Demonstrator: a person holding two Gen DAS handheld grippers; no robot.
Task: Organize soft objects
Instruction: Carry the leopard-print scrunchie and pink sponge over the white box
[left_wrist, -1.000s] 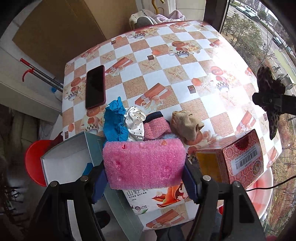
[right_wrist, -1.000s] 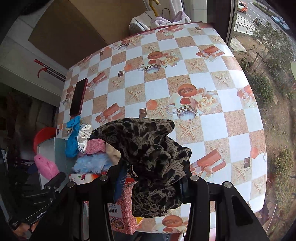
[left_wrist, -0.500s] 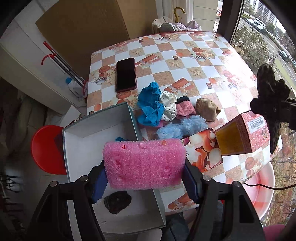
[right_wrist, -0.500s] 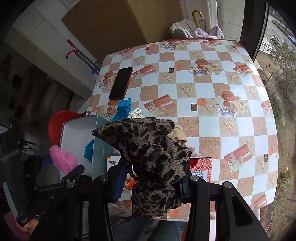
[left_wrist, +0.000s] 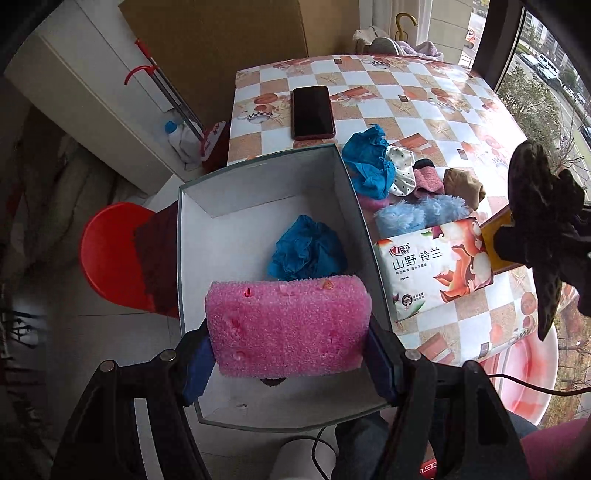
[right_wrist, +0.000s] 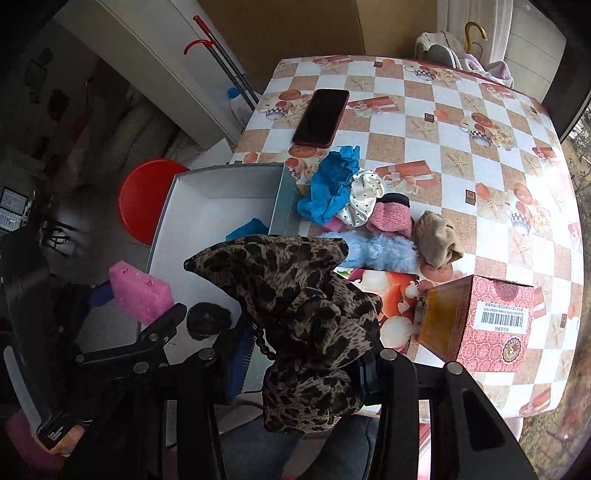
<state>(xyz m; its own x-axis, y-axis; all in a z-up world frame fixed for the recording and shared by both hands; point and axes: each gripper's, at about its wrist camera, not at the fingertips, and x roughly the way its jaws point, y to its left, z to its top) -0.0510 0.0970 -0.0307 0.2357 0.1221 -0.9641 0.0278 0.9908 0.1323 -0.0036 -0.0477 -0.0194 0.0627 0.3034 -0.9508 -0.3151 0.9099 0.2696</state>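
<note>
Left wrist cam: left gripper fingers are squeezing pink sponge over box; right gripper is holding spotted cloth. Blue cloth is inside already; pile is waiting on tabletop.

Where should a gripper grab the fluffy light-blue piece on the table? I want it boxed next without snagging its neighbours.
Probably across the middle of the fluffy light-blue piece, coming from above. It lies long and low, so its narrow width should fit between the jaws. The tissue pack and the tan cloth crowd its near side and far end.
</note>
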